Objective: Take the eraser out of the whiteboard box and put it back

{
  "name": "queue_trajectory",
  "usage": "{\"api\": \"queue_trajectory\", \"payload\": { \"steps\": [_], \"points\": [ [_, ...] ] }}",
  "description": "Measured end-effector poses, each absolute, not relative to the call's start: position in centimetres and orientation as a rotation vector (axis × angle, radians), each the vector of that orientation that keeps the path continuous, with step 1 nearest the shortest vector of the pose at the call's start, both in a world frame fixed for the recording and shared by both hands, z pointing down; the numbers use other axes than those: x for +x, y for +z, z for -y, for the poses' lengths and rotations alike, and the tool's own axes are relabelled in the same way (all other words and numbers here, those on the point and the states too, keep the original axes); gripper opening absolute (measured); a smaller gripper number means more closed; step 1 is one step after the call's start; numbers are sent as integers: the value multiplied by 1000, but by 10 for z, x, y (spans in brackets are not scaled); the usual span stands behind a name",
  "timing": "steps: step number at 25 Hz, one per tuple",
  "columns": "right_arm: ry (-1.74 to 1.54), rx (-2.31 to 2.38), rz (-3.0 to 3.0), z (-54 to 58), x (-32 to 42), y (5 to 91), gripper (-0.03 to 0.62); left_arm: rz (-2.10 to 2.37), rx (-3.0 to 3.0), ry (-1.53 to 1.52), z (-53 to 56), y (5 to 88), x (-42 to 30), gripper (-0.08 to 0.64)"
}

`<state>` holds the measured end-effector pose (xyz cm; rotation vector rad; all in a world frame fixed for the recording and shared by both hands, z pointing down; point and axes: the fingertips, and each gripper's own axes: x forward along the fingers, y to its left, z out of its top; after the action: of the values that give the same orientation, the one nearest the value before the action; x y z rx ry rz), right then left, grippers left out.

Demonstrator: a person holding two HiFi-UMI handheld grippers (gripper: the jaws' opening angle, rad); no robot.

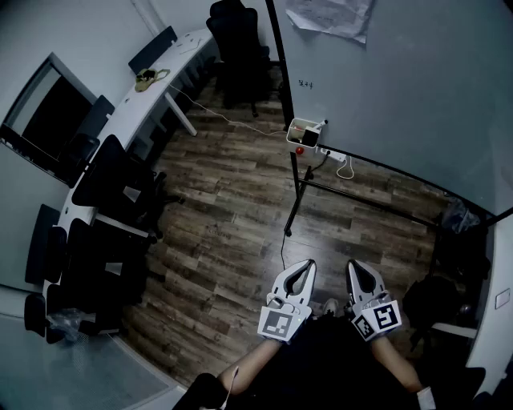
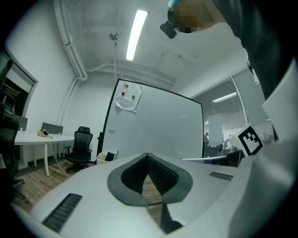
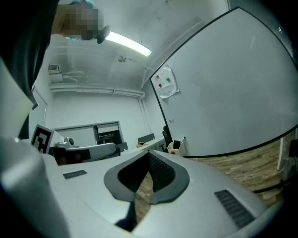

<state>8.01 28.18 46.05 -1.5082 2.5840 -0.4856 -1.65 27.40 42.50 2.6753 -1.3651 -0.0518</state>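
Both empty: left gripper [image 1: 302, 266] and right gripper [image 1: 356, 268] sit pressed together, level, near my body, well apart from the far whiteboard [image 1: 385, 80]. For the pick I'd move in, spread one gripper ahead of the box [image 1: 298, 123] and drop onto the eraser [image 1: 309, 138] from above, square across its thin side, without knocking the box. Box hangs at the whiteboard's left edge; eraser looks like the dark block standing inside, with a red thing [image 1: 300, 150] just below.

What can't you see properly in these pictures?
Inside the whiteboard box, every view: too small to pick out the eraser.
Writing on the whiteboard, head view: too small to read.
Pinned paper, head view: cut off by the top edge.
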Motion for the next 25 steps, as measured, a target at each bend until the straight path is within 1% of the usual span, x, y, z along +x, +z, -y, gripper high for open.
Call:
{"api": "queue_trajectory", "payload": {
  "steps": [14, 25],
  "points": [
    [-475, -1509, -2579, -282, 69, 459, 15, 1364, 2677, -43, -274, 426, -26, 6],
    [-471, -1549, -2528, -266, 52, 453, 15, 1356, 2677, -44, -261, 430, -55, 6]
  ]
}}
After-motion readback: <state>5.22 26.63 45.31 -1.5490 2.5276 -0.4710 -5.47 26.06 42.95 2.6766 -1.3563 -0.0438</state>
